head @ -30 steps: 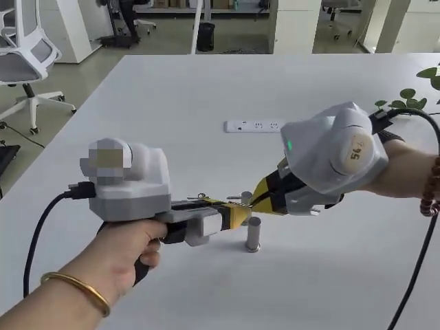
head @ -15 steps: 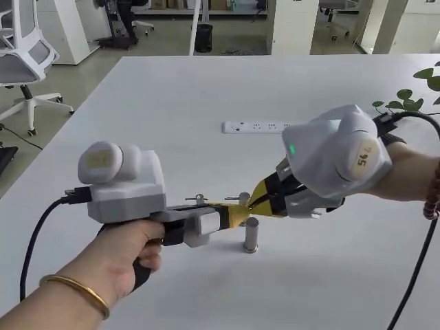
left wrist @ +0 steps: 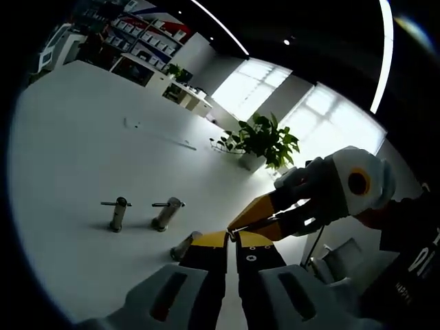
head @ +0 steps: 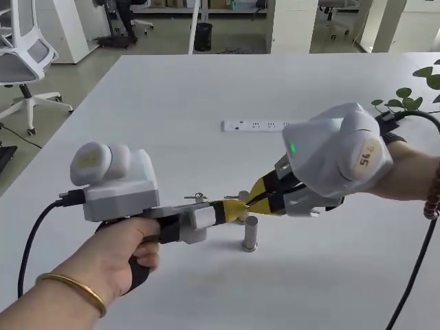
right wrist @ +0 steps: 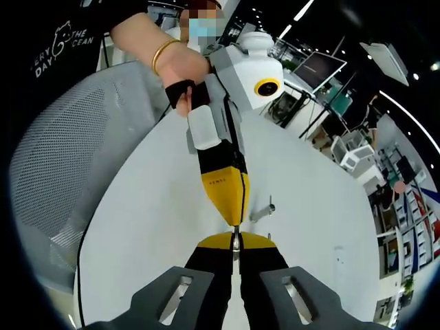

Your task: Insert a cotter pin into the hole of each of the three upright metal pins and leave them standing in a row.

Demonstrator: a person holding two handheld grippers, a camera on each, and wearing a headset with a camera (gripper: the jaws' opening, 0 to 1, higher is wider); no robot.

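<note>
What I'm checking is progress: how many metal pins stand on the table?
3, in a row: far pin and middle pin, both with cotters; bare pin beside the left gripper.

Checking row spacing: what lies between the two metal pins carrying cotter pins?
Only bare table between the outer metal pin and the middle metal pin, per left gripper view.

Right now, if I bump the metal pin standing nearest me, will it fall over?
Probably. The metal pin stands tall and narrow, so a sideways bump likely tips it. It looks round, so it may then roll across the smooth white table.
</note>
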